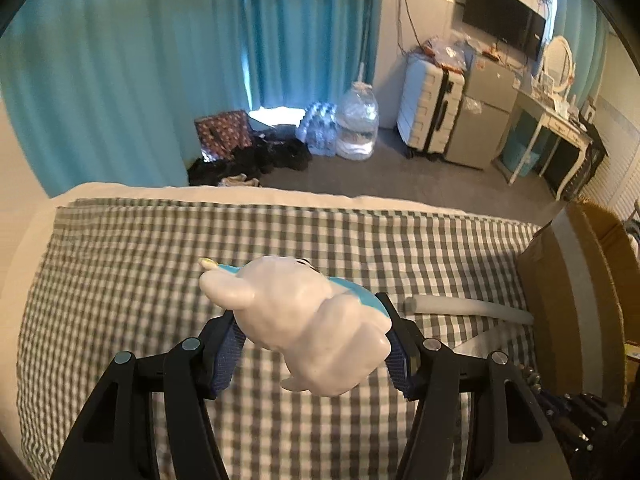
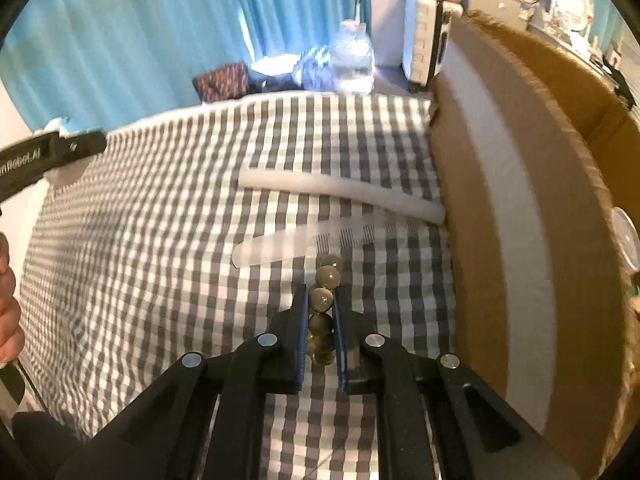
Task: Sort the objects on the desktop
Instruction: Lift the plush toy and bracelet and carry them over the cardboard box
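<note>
Bead string (image 2: 322, 312), olive-brown, sits pinched between the pads of the right gripper (image 2: 321, 300); jaws nearly together, beads running in a line along the finger axis, a few poking out past the tips, the rest hanging back between the fingers. It is held above the checked cloth (image 2: 160, 260).

Left gripper (image 1: 312, 320) is clamped on a white figurine (image 1: 308, 320) with a blue patch, blue pads pressing its two flanks, jaws at a mid spread. Figurine's long axis lies across the jaws, head end up-left. It hangs clear of the cloth.

Just beyond the beads: a translucent comb (image 2: 296, 246) flat on the cloth, long axis left to right. Past that, a white foam tube (image 2: 340, 196), roughly parallel, its right end touching the cardboard box (image 2: 500, 240).

Key relation: the box wall stands just to the right of the right gripper, open side up. Right hand is nearer to it; left gripper shows at the far left of the right wrist view. Judgement: beads go right and over the wall first.

Far: teal curtains, suitcase, water jug.
</note>
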Demonstrator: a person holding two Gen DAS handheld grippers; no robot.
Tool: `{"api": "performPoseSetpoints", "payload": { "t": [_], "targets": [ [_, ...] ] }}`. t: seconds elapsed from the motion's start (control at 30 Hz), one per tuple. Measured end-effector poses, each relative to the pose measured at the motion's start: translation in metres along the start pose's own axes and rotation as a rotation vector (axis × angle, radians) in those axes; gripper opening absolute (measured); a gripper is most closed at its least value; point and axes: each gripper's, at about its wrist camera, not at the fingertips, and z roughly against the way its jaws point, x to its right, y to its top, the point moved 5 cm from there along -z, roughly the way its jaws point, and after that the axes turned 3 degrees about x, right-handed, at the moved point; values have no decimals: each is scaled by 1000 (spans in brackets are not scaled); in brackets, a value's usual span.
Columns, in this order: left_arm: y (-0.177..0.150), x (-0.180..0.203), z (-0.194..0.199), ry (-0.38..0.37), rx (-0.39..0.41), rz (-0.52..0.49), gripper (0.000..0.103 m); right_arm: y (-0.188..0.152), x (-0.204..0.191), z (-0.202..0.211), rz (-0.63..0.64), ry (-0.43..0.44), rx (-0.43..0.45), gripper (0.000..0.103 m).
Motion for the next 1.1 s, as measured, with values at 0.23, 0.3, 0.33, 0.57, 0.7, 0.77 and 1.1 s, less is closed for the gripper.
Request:
{"api": "performPoseSetpoints", "payload": {
  "t": [0.23,0.3,0.33,0.57,0.7,0.77,1.1],
  "targets": [
    [7,-20,51,11,58,7,62,9,-12,38,20,11,62,11],
    [11,-22,65,10,83,10,62,16,-19,52,30,16,97,11],
    [12,-23,74,9,95,12,62,20,-23,60,36,18,115,11],
    [25,-26,119,4,167,18,62,46,-49,114,76,23,229,11],
    [32,-26,152,0,221,18,62,58,-60,150,90,25,300,11],
    [36,-26,170,-3,250,20,62,61,-64,167,98,26,333,11],
    [43,-20,248,-3,379,23,62,64,-75,247,146,33,456,11]
  ]
}}
